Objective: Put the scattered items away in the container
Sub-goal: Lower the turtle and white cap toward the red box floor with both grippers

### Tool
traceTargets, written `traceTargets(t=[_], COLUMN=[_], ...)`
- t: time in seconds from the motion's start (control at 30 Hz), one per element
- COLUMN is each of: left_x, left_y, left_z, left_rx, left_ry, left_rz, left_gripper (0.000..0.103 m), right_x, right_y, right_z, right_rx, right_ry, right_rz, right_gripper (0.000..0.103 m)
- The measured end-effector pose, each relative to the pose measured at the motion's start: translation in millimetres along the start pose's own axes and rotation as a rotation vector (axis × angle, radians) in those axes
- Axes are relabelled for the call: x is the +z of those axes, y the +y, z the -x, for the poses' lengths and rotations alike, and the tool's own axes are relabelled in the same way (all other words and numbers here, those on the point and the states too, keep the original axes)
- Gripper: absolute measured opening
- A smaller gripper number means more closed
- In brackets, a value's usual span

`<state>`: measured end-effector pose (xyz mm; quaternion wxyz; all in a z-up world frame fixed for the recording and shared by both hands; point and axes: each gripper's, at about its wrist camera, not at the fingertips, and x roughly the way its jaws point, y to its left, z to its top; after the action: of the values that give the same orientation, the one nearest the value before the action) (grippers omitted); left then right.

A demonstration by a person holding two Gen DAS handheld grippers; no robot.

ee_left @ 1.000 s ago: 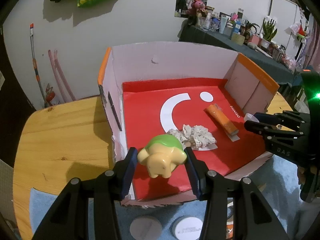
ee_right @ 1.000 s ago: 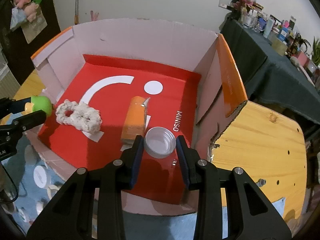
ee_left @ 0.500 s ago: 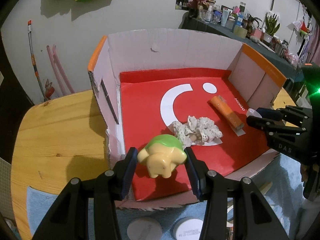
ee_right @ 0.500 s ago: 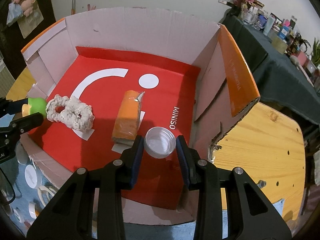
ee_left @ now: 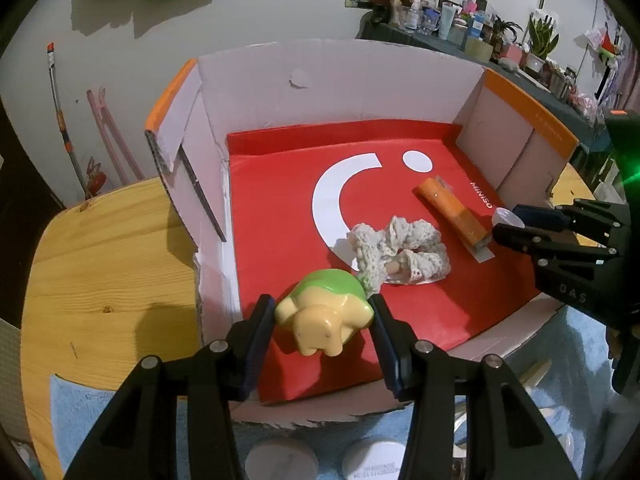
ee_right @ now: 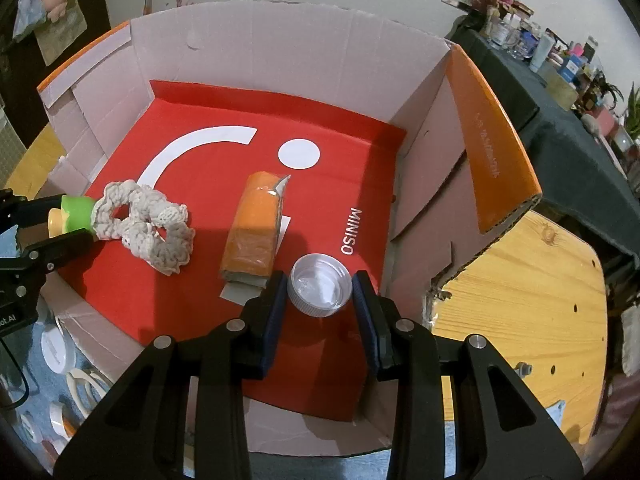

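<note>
The container is an open cardboard box (ee_left: 340,80) (ee_right: 280,48) with a red bag lying flat on its floor. My left gripper (ee_left: 322,320) is shut on a green and yellow toy turtle (ee_left: 324,316), held over the box's near left corner; the turtle shows at the left in the right wrist view (ee_right: 74,214). My right gripper (ee_right: 320,288) is shut on a clear plastic cap (ee_right: 320,289), held over the box's near right part. A cream crochet scrunchie (ee_left: 396,252) (ee_right: 144,224) and an orange packet (ee_left: 452,210) (ee_right: 256,232) lie inside the box.
The box stands on a round wooden table (ee_left: 108,264) (ee_right: 520,304). A blue cloth (ee_left: 80,412) in front of the box carries white round lids (ee_left: 280,460) and small white items (ee_right: 56,354). A cluttered dark shelf (ee_left: 460,36) stands behind.
Both grippers have moved forward over the box with their loads. The scrunchie and orange packet have not moved.
</note>
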<state>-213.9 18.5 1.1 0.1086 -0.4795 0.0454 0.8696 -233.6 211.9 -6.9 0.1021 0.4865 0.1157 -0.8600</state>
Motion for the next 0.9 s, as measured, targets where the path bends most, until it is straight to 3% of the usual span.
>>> traceTargets(t=[0.9], left_x=[6.1], left_y=[-6.7], left_z=[-7.3], left_rx=[0.036], left_ry=[0.009], left_rz=[-0.047], left_gripper=[0.050], right_x=[-1.5], right_y=[6.1], right_z=[-2.3], right_rx=[-0.014], right_ry=[0.016], right_rz=[0.019], right_gripper=[0.032])
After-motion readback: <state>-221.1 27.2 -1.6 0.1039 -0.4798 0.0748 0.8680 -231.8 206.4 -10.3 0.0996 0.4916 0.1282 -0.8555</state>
